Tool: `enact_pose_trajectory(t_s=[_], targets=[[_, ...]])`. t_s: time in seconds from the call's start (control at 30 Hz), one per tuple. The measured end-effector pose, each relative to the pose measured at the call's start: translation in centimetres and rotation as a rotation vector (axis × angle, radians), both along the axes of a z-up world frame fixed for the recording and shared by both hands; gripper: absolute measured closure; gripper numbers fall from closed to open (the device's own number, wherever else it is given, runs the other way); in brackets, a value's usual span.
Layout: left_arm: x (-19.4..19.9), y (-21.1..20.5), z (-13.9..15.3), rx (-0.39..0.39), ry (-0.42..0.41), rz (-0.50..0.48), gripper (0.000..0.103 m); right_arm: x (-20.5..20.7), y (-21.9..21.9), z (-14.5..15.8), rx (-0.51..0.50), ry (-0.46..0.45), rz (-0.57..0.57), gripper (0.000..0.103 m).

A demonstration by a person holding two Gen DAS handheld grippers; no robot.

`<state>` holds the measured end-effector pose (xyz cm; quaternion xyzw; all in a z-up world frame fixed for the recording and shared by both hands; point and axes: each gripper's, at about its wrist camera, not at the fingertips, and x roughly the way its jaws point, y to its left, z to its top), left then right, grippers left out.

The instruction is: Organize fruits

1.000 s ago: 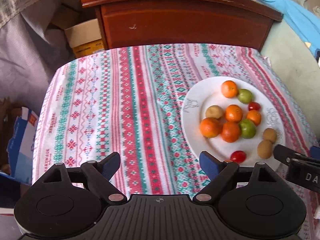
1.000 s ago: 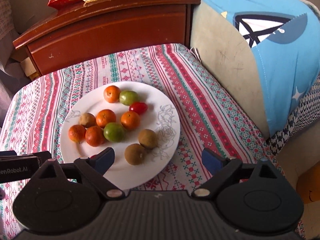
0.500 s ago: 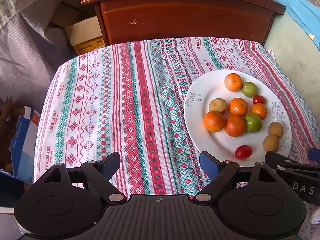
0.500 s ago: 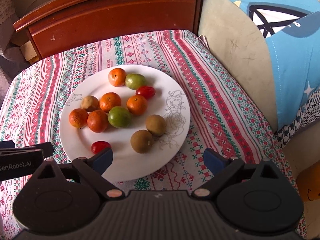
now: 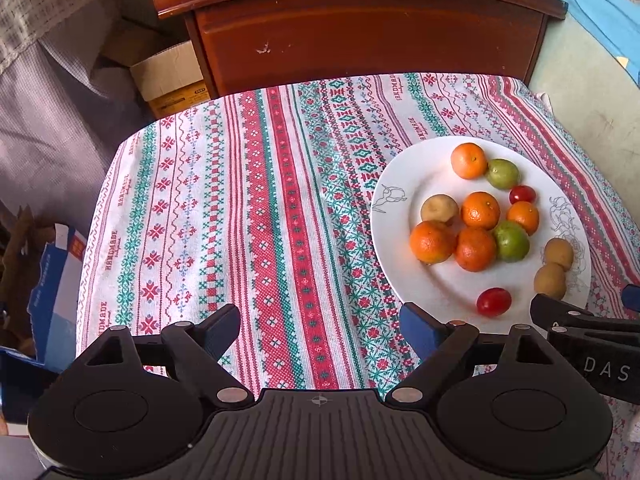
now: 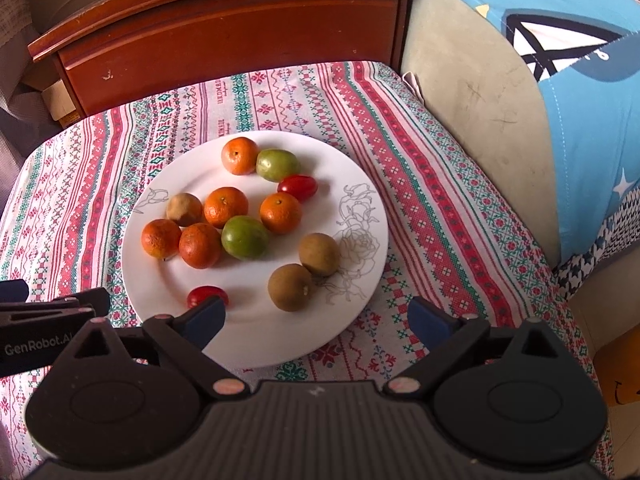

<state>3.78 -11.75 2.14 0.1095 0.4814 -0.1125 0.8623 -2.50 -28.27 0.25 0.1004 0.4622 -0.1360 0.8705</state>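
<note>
Plate point(image 6: 256, 344) holding five oranges point(image 6: 226, 207), three brown fruits point(image 6: 290, 287), two tomatoes point(image 6: 298, 187).

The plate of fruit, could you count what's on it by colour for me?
On the white plate:
Orange fruits: 5
Green fruits: 2
Brown fruits: 3
Small red fruits: 2
Total: 12
</note>
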Motion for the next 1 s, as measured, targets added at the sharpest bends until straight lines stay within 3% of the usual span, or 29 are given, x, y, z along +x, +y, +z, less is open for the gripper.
enact_pose_trajectory(t_s=[0.8,1.0], targets=[[-1.5,2.1,0.7,0.016,-0.029,0.016,0.014,-0.4,2.3,-0.3,-0.012,-0.004,0.078,0.006],[-2.1,3.8,0.9,0.007,-0.03,0.05,0.014,-1.5,3.6,-0.5,0.015,-0.045,0.145,0.006]])
